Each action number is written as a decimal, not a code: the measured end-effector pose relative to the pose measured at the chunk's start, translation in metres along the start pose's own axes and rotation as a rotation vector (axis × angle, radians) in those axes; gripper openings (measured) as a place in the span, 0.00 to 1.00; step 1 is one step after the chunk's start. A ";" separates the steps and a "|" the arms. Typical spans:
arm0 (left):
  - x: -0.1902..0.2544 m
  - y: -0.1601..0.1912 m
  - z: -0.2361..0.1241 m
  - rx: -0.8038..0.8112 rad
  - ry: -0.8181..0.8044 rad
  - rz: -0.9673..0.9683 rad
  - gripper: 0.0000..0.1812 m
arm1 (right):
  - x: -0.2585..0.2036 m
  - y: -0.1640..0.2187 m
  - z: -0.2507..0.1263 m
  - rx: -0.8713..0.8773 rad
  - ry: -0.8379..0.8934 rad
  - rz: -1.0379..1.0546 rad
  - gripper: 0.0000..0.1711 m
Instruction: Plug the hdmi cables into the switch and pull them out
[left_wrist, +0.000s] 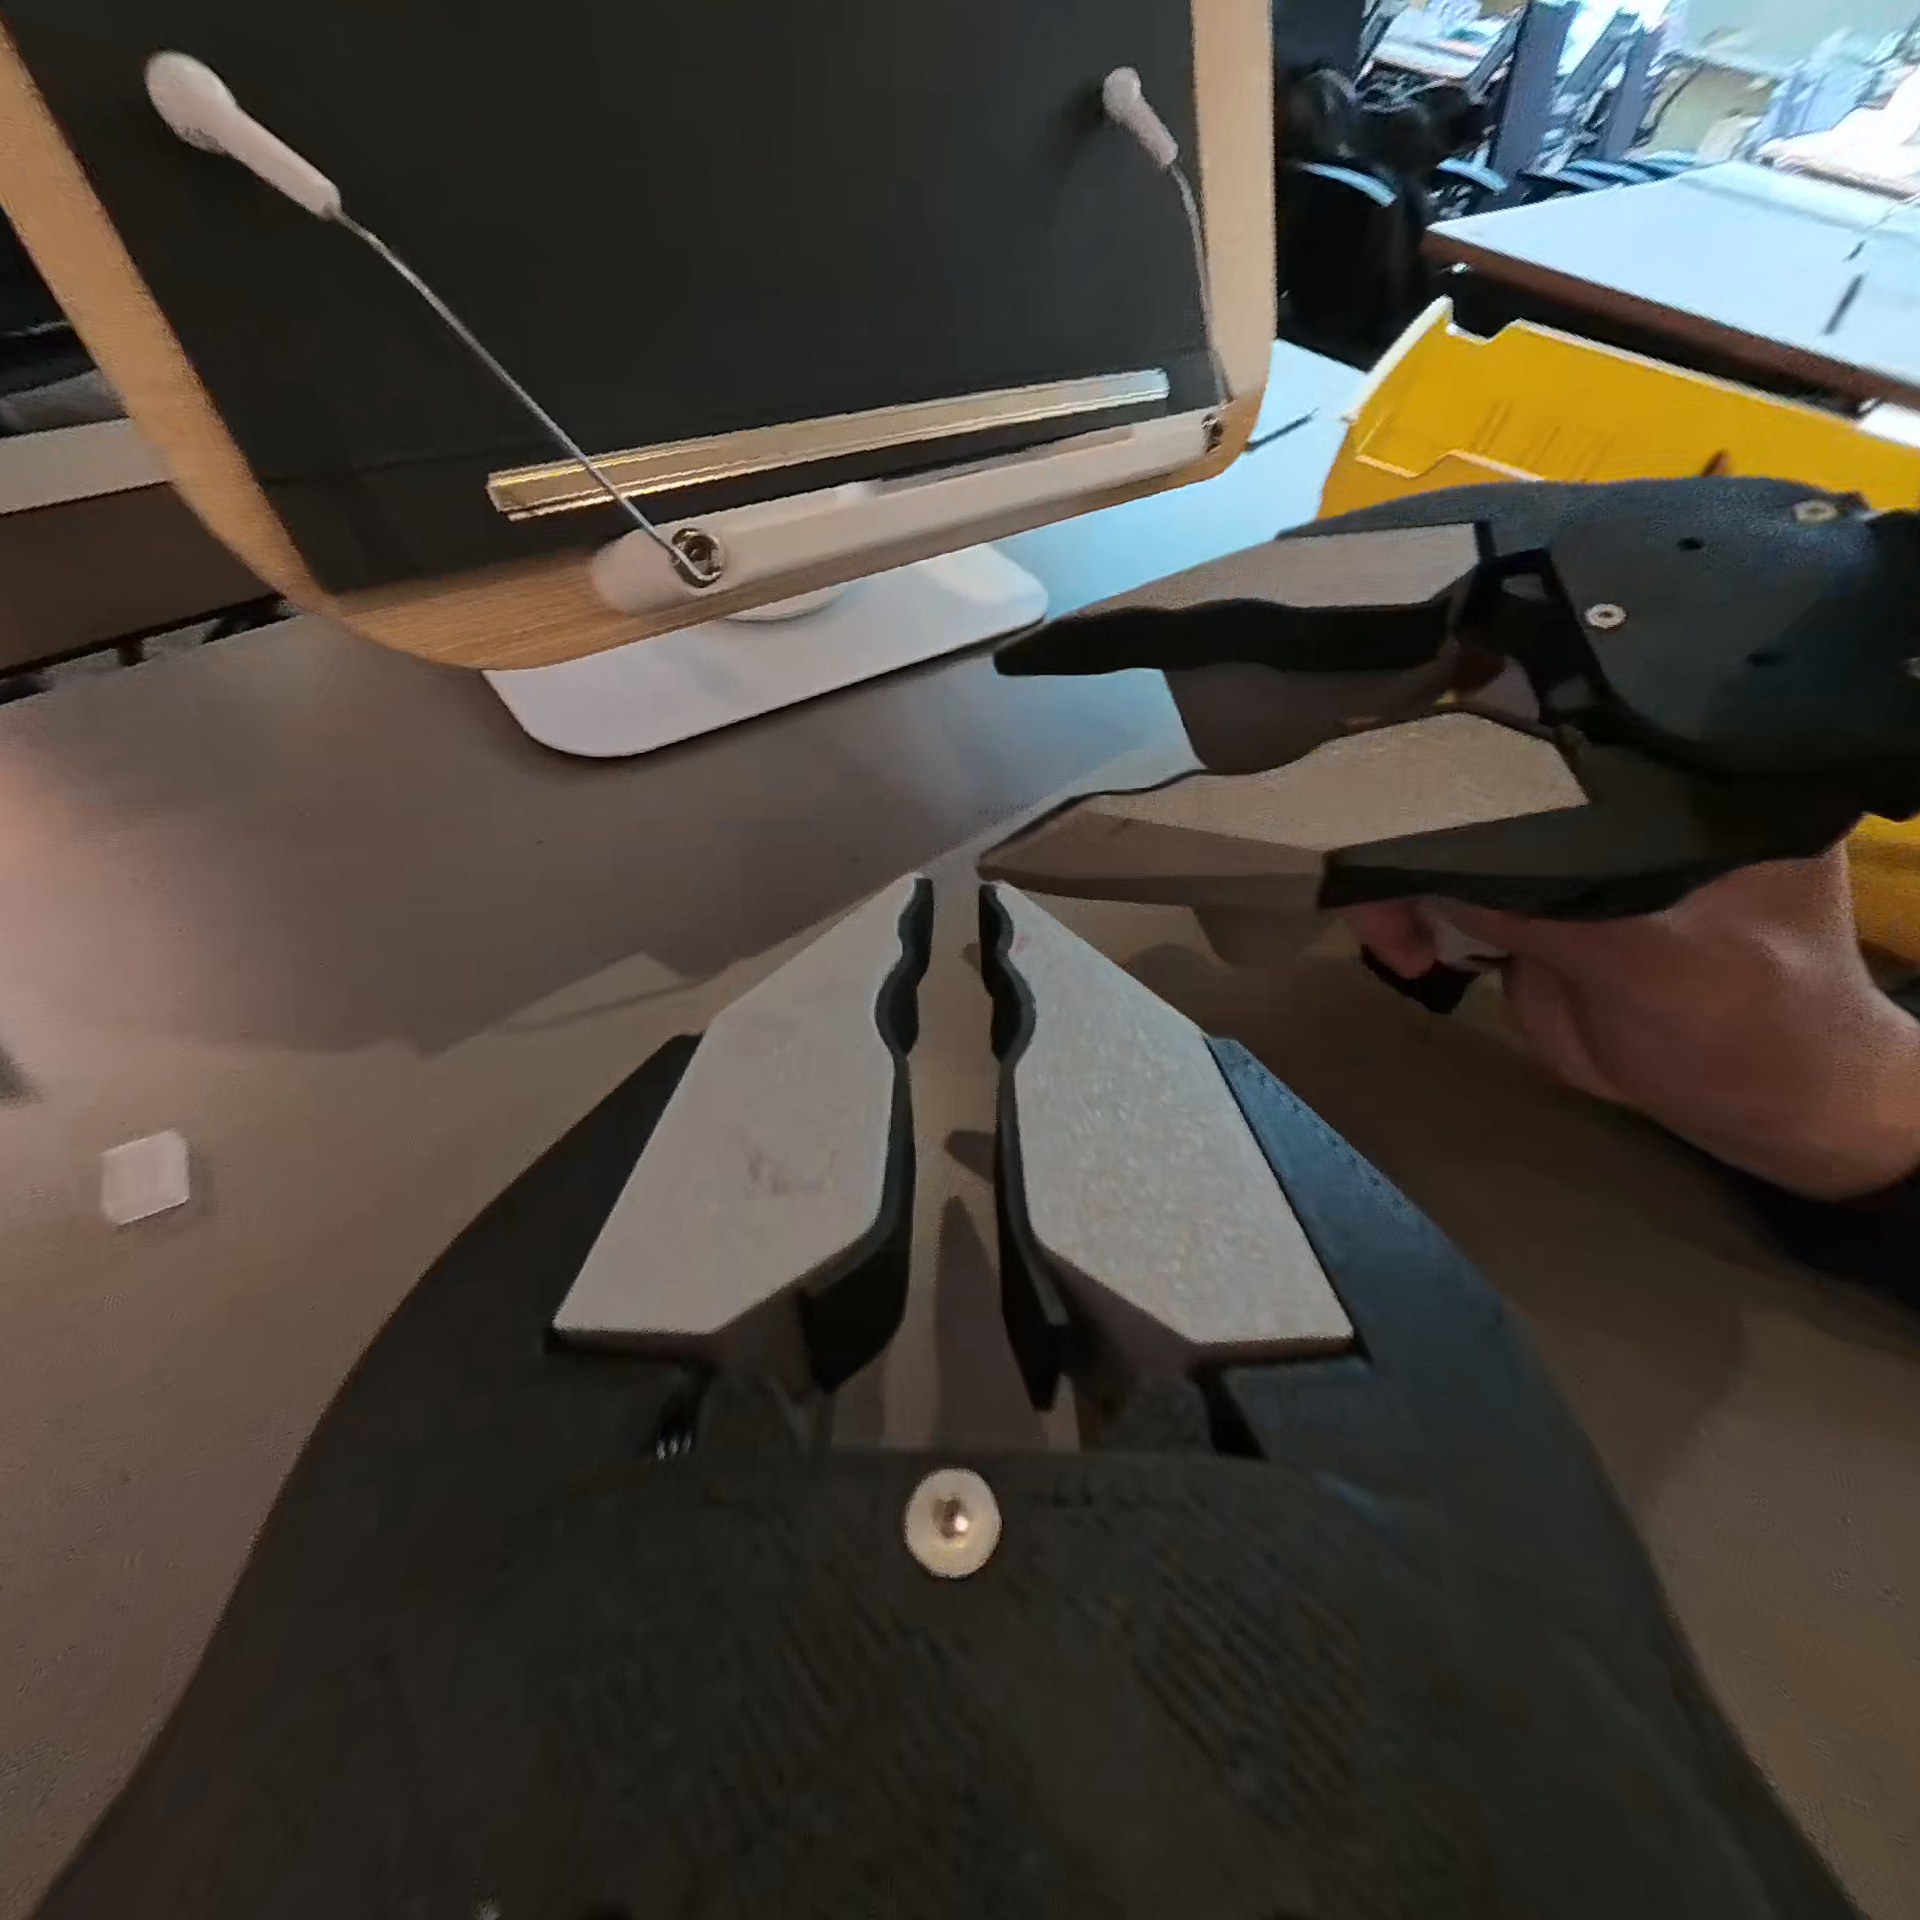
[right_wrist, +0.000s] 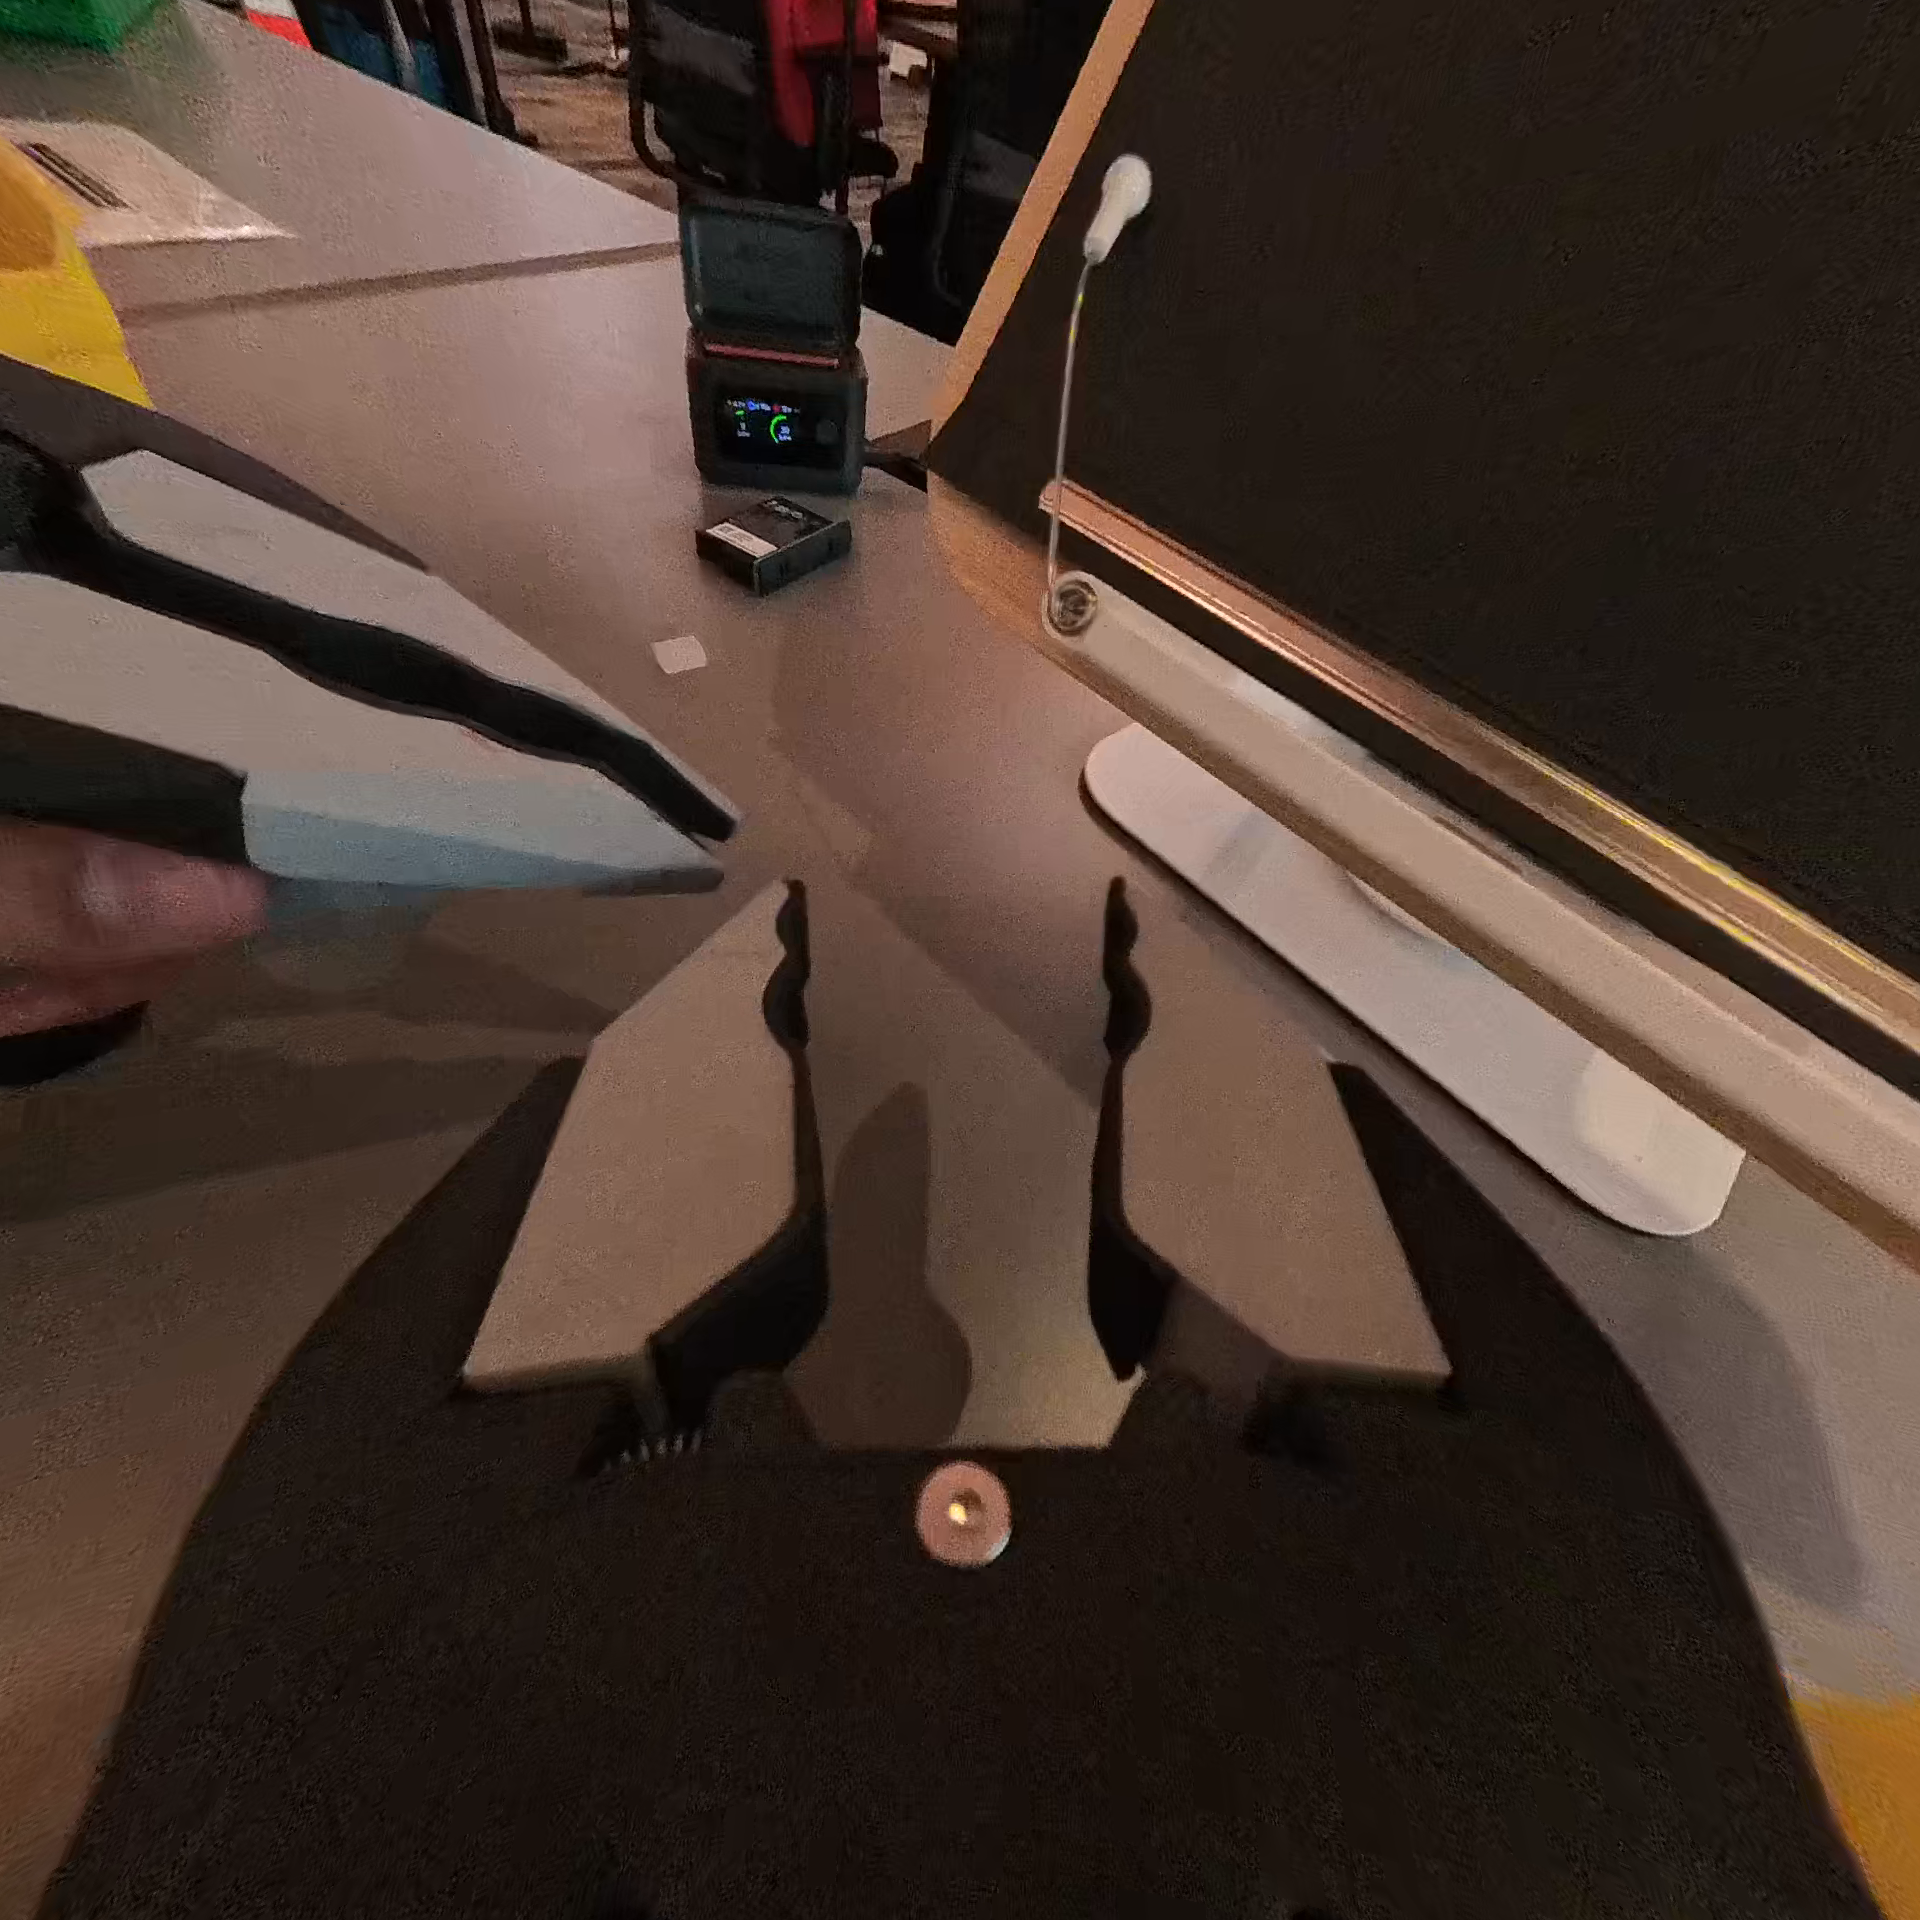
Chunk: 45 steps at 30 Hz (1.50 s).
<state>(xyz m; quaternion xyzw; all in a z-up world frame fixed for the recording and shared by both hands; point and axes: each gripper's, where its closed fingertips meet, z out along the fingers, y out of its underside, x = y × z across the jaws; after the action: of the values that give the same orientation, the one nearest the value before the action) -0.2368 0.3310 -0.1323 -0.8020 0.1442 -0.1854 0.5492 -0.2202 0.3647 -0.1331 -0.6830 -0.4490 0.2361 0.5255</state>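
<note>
L gripper (left_wrist: 956, 894) hangs low over the grey table (left_wrist: 416, 883), fingers nearly together w/ only a thin slit between, holding nothing. R gripper (right_wrist: 956, 894) is spread wide, bare tabletop showing through the gap, also empty; seen from the L cam it comes in from the right w/ a hand (left_wrist: 1704, 1018) under it, its tips just beside the L gripper's tips. Ahead stands a tilted book stand (left_wrist: 675, 260), dark panel w/ light wood edge, on a white base plate (left_wrist: 790, 665); its lower edge overhangs the table close in front of both tools. In the R cam the stand's rim and base run along the right side, so room on that side is tight; open table lies ahead and to the left, toward a small black device w/ lit screen (right_wrist: 774, 426) and a black block (right_wrist: 774, 540). Yellow bin (left_wrist: 1558, 416) sits beyond the R gripper. HDMI cables & switch: not in either view.
</note>
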 end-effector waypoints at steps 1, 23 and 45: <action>-0.002 0.002 0.001 -0.010 -0.013 0.009 0.03 | 0.000 0.002 0.006 -0.002 0.000 -0.016 0.30; -0.015 0.009 0.012 -0.031 -0.072 0.026 0.06 | -0.004 0.003 0.013 0.002 -0.131 0.101 0.29; -0.009 0.014 0.016 -0.068 -0.097 0.114 0.05 | -0.009 0.004 0.012 0.002 -0.166 0.135 0.28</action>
<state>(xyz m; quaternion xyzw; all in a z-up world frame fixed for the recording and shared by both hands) -0.2376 0.3434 -0.1518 -0.8189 0.1691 -0.1098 0.5374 -0.2323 0.3630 -0.1423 -0.6892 -0.4437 0.3272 0.4702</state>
